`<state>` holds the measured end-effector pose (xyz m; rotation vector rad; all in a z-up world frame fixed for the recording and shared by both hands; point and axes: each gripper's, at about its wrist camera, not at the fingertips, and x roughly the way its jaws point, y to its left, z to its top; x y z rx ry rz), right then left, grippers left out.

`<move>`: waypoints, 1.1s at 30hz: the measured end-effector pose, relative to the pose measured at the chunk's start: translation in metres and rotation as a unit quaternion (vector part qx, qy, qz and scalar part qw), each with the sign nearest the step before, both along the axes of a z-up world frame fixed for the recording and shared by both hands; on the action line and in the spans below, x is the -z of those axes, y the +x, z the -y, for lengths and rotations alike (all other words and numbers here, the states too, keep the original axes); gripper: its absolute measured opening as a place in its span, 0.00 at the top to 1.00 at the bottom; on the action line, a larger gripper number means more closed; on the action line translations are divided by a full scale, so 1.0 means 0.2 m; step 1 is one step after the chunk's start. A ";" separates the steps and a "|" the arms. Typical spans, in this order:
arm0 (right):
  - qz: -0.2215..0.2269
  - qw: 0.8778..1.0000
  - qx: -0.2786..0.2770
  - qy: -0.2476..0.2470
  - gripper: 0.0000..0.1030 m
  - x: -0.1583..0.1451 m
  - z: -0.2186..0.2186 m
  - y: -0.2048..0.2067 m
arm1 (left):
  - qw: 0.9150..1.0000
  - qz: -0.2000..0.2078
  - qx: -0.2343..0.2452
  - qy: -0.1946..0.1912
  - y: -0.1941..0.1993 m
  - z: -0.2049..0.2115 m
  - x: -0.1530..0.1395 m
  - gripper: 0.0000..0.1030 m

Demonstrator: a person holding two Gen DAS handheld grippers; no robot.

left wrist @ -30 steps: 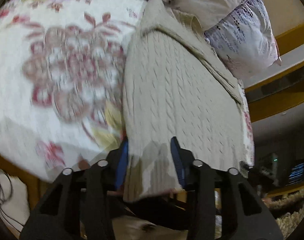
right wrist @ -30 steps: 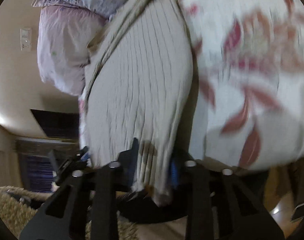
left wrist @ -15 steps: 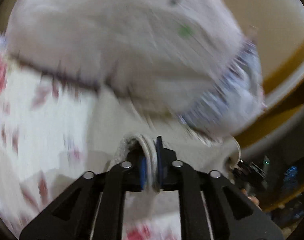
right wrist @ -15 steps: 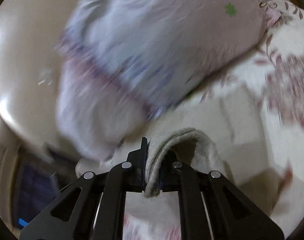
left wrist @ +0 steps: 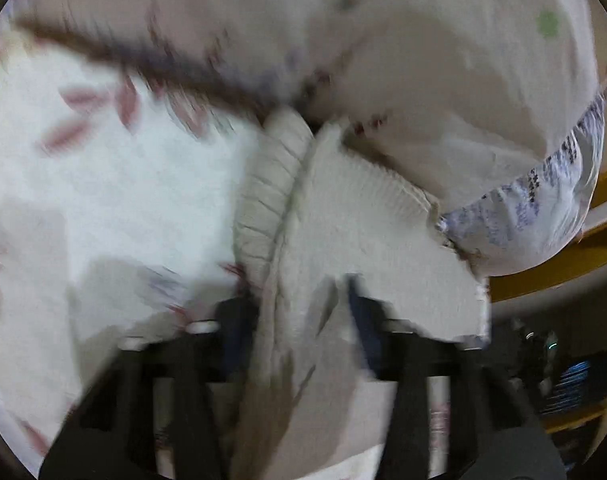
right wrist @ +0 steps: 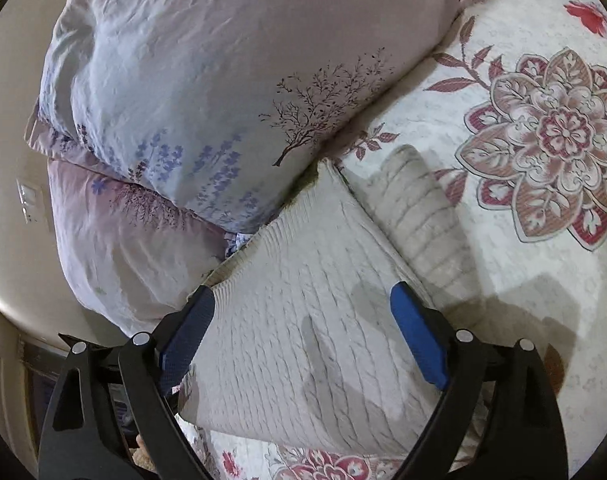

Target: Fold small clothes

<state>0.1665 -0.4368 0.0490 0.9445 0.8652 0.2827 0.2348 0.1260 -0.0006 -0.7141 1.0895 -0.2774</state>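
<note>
A cream cable-knit sweater lies folded in half on the floral bedspread, its far edge against the pillows. A ribbed sleeve lies beside it on the right. My right gripper is open, its blue pads spread just above the folded knit and holding nothing. In the blurred left wrist view the sweater and its ribbed sleeve fill the middle. My left gripper is open, with the knit lying between its spread fingers.
Two pale pillows with purple flower and tree prints are stacked at the head of the bed, right behind the sweater. A yellow wooden frame and a dark room lie beyond the bed edge on the right of the left wrist view.
Both grippers carried the near hem up and over towards the pillows, folding the sweater in half. Both then opened and let go of the knit.
</note>
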 end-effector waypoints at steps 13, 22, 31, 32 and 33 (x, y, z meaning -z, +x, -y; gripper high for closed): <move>0.021 0.998 0.027 -0.046 0.11 -0.04 0.29 -0.15 | 0.965 0.103 0.156 -0.186 0.08 1.30 -0.51 0.82; -0.037 0.997 -0.057 0.023 0.03 0.10 0.35 0.06 | 0.989 0.109 0.080 -0.060 0.07 1.28 -0.45 0.19; -0.051 0.990 -0.129 -0.011 0.38 0.23 0.08 0.17 | 0.988 -0.010 0.151 0.031 0.09 1.51 -0.12 0.28; -0.053 0.991 -0.123 -0.018 0.58 0.23 0.07 0.16 | 0.988 -0.002 0.149 0.028 0.09 1.55 -0.11 0.29; -0.046 0.992 -0.119 -0.005 0.68 0.23 0.06 0.15 | 0.988 0.004 0.149 0.030 0.08 1.58 -0.11 0.39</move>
